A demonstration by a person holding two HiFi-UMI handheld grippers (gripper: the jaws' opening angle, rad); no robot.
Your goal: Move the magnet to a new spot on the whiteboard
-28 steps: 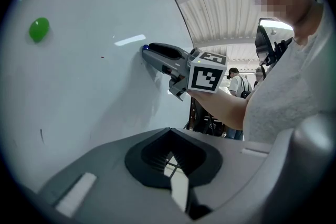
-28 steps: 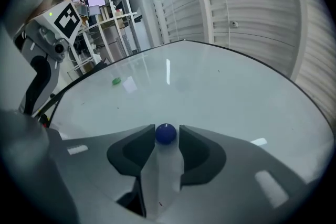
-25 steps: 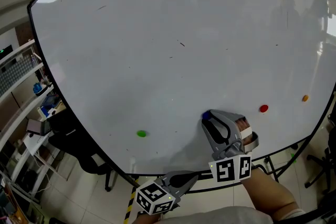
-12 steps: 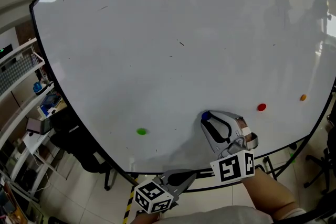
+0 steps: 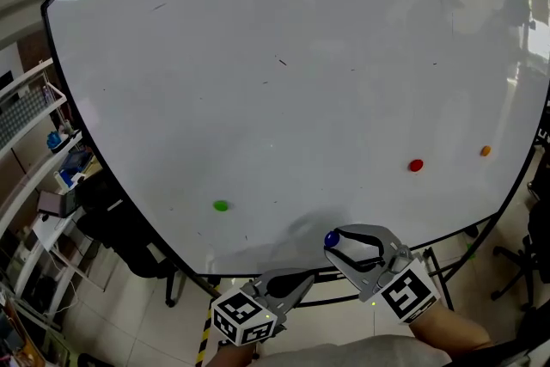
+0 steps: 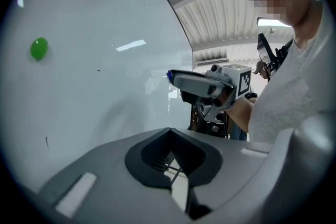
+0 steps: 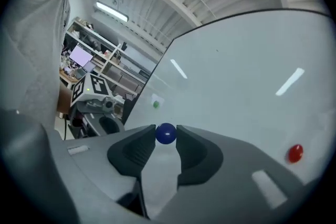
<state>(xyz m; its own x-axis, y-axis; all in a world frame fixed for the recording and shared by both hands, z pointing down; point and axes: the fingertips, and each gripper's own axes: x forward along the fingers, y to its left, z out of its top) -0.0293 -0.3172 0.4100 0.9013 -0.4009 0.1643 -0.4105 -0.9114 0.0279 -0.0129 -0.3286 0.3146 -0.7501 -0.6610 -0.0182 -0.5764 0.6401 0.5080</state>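
A small blue magnet (image 7: 166, 134) sits pinched between the tips of my right gripper (image 7: 166, 136), whose jaws press on both its sides. In the head view the right gripper (image 5: 333, 241) holds the blue magnet (image 5: 331, 240) in front of the lower edge of the whiteboard (image 5: 258, 56). Whether the magnet touches the board I cannot tell. My left gripper (image 5: 307, 278) hangs below the board's edge, shut and empty. Its jaws meet at the tip in the left gripper view, left gripper (image 6: 169, 132), which also shows the right gripper (image 6: 176, 77) from the side.
A green magnet (image 5: 221, 205) sticks to the board's lower left, a red magnet (image 5: 416, 165) and an orange magnet (image 5: 485, 151) to its right side. Shelves and a dark chair (image 5: 120, 228) stand left of the board. The board's stand legs (image 5: 447, 266) are below.
My right gripper has moved down towards the board's lower edge, carrying the blue magnet with it. The left gripper has stayed low, nearly in place.
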